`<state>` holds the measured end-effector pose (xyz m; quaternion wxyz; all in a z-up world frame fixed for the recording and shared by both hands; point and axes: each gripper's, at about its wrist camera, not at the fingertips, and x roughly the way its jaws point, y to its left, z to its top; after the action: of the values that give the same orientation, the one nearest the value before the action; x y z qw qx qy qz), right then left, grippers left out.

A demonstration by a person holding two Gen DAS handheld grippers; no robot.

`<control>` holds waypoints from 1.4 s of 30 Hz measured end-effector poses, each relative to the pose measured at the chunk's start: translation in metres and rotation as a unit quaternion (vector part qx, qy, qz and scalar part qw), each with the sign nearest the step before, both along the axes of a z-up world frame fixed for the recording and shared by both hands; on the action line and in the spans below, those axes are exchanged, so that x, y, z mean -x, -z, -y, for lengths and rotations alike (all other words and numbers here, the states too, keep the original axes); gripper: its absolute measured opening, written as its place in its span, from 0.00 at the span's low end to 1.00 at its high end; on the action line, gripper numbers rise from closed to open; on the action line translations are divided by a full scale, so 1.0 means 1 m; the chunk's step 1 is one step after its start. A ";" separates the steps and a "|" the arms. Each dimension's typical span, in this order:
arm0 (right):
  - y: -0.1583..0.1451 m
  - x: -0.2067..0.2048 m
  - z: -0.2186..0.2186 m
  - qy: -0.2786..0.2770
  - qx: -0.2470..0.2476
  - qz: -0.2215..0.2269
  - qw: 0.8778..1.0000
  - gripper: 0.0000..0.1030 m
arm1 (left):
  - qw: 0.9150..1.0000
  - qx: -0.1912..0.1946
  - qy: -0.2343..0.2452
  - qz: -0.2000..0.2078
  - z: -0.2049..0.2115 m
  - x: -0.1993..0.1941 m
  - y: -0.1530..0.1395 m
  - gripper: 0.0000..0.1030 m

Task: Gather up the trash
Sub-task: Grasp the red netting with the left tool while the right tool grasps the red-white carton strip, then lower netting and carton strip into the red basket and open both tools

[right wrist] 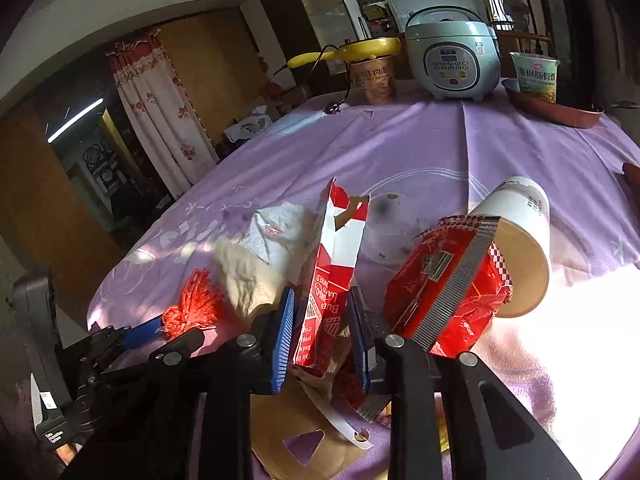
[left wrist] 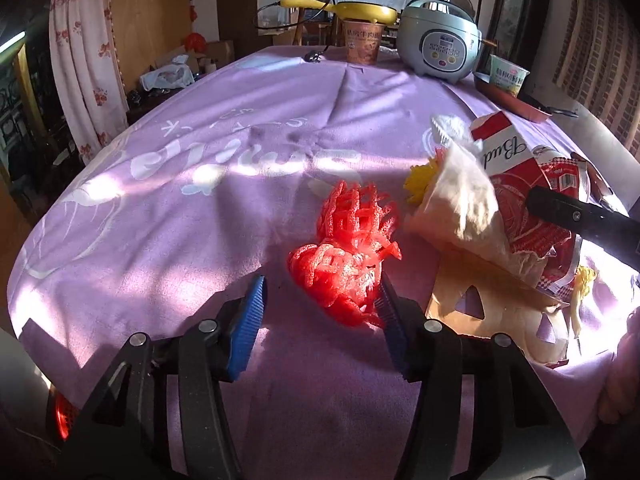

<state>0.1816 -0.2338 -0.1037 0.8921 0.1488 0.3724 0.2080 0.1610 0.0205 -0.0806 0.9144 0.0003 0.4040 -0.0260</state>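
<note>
A red foam net (left wrist: pixel 348 252) lies on the purple tablecloth (left wrist: pixel 200 208). My left gripper (left wrist: pixel 322 300) is open, its blue pads on either side of the net's near end, the right pad touching it. A pile of trash sits to the right: a crumpled tissue (left wrist: pixel 460 196), a red-and-white Bud carton (left wrist: pixel 500 144), a red wrapper (left wrist: pixel 532 216) and brown cardboard (left wrist: pixel 480 304). My right gripper (right wrist: pixel 324 328) is shut on the Bud carton (right wrist: pixel 332 272). The red wrapper (right wrist: pixel 444 292) and a tipped paper cup (right wrist: pixel 520 248) lie beside it. The red net (right wrist: pixel 192 308) shows at left.
At the table's far end stand a rice cooker (left wrist: pixel 440 40), a noodle cup (left wrist: pixel 362 46) under a yellow pan (left wrist: pixel 360 10), and a green noodle cup (left wrist: pixel 508 76) in a red pan. A curtain (left wrist: pixel 84 60) hangs at left.
</note>
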 end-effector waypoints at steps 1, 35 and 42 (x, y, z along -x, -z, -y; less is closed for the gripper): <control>-0.002 0.002 0.003 0.004 -0.007 0.009 1.000 0.26 | 1.000 0.002 -0.001 0.000 0.000 0.000 0.000 0.53; -0.061 0.069 0.010 -0.027 -0.078 0.105 0.991 0.22 | 0.991 0.004 -0.088 0.097 -0.070 0.097 -0.078 0.31; -0.070 0.083 -0.026 -0.076 -0.074 0.109 0.988 0.22 | 0.981 -0.009 -0.180 0.075 -0.136 0.144 -0.062 0.31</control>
<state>0.0984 -0.2075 -0.0342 0.8956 0.1619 0.2671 0.3168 0.0173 0.1569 -0.0182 0.9316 -0.0626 0.3283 0.1429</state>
